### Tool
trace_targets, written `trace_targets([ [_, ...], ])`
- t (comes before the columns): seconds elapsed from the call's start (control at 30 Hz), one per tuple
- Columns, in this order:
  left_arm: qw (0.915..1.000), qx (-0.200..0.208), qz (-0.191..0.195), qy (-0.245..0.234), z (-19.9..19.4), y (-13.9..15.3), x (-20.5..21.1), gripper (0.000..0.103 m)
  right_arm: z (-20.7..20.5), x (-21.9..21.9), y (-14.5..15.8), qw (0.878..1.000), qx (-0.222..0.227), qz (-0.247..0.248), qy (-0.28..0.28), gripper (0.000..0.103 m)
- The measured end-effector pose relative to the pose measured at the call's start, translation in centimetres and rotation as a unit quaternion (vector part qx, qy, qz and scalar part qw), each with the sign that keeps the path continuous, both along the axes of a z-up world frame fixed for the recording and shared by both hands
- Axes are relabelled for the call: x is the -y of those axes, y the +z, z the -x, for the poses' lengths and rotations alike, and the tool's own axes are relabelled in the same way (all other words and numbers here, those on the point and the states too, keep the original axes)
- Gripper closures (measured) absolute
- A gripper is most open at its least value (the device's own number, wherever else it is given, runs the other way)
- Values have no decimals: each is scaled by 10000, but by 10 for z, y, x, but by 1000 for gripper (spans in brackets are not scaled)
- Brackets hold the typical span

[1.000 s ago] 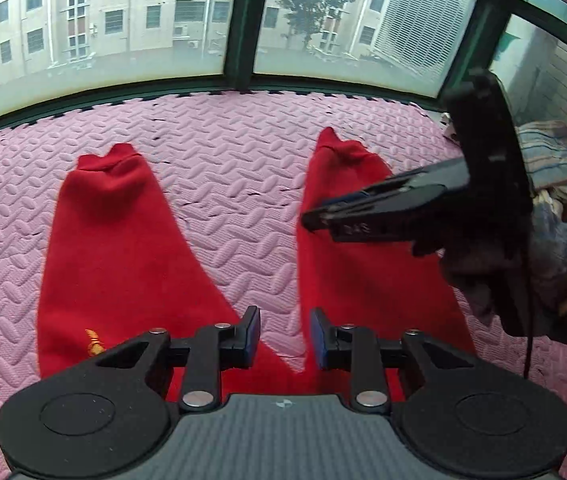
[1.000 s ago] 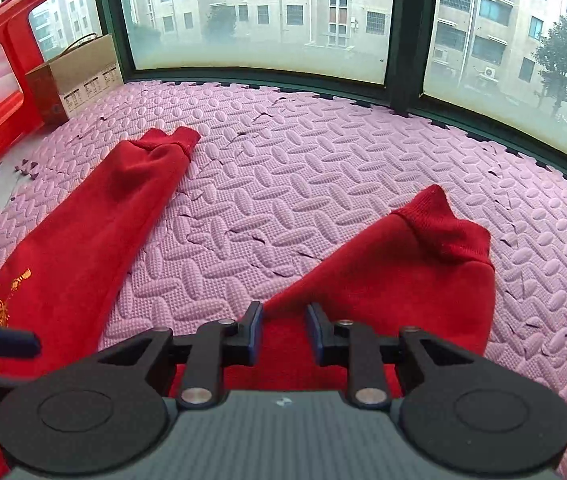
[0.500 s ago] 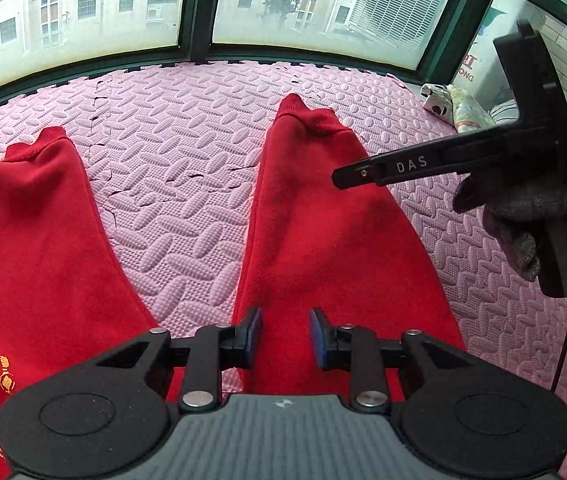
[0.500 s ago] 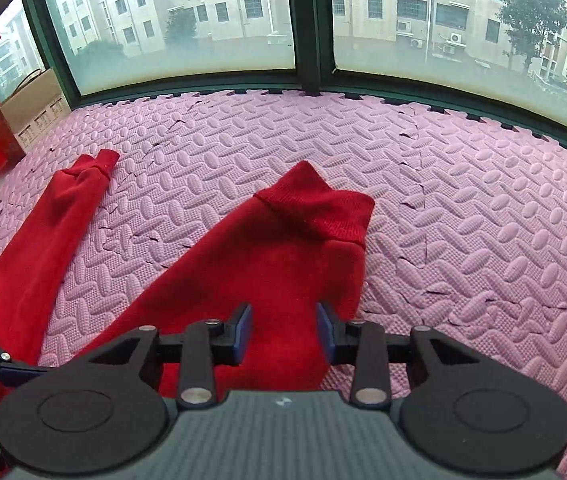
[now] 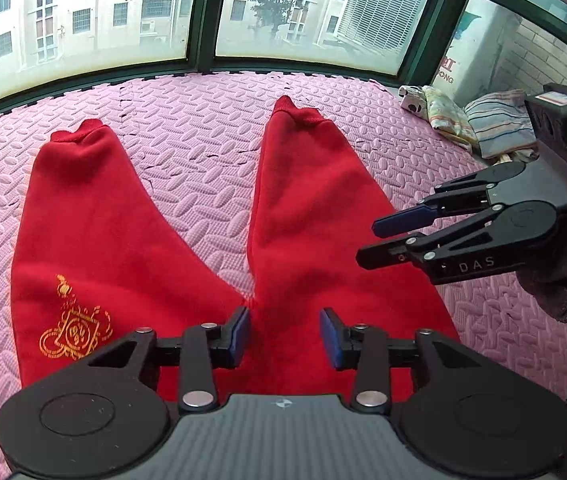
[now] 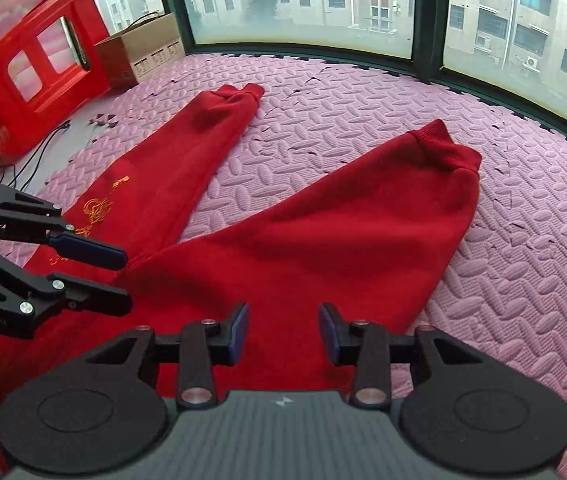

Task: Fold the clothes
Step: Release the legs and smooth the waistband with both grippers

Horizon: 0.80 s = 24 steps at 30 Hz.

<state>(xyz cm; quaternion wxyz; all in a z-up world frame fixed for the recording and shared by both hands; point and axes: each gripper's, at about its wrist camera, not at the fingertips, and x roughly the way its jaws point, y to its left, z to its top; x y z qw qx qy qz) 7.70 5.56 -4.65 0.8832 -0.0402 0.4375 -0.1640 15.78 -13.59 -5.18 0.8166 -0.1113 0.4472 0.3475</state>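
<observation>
- The red trousers (image 5: 307, 216) lie flat on the pink foam mat (image 5: 195, 128), legs splayed in a V toward the window; the gold emblem (image 5: 73, 326) sits on the left leg, and the crotch seam lies just ahead of the left hand-held gripper (image 5: 283, 336).
- The left hand-held gripper hovers over the crotch area with its jaws spread, pinching nothing; the right hand-held gripper (image 6: 283, 334) is likewise spread and empty, low over the right leg (image 6: 343, 220).
- The step in hand looks like a lengthwise fold, one leg laid onto the other; a good way would be to pinch the right leg by its outer edge near the waist, while the other gripper takes the same edge further down, so the leg travels as one panel.
- The waistband is hidden beneath both grippers, so its lie is probably flat but cannot be confirmed.
- Aim to match cuff (image 6: 443, 148) to cuff (image 6: 239, 94); thick fleece-like cloth may drag on the mat's ribbing, so lift rather than slide.
</observation>
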Motion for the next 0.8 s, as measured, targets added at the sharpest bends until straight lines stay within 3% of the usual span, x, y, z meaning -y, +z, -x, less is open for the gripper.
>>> trace_targets([
  [0.13,10000,-24,-27,77,33,-2,-11,58,39,-4,0,9996,-116,-13,259,63],
  [0.2,9998,-69,-41,178,47,-3,-17,52,59,-8,0,9990,-77,68,438,63],
  [0.5,9988,-239,-4,418,104,-10,-23,48,126,-30,12,9944,140,121,1036,63],
  [0.7,9994,-230,12,248,124,-9,-16,47,167,-40,6,9777,454,866,1857,63],
  [0.8,9997,-212,-43,143,130,-7,-11,46,170,-38,10,9751,374,980,1952,63],
])
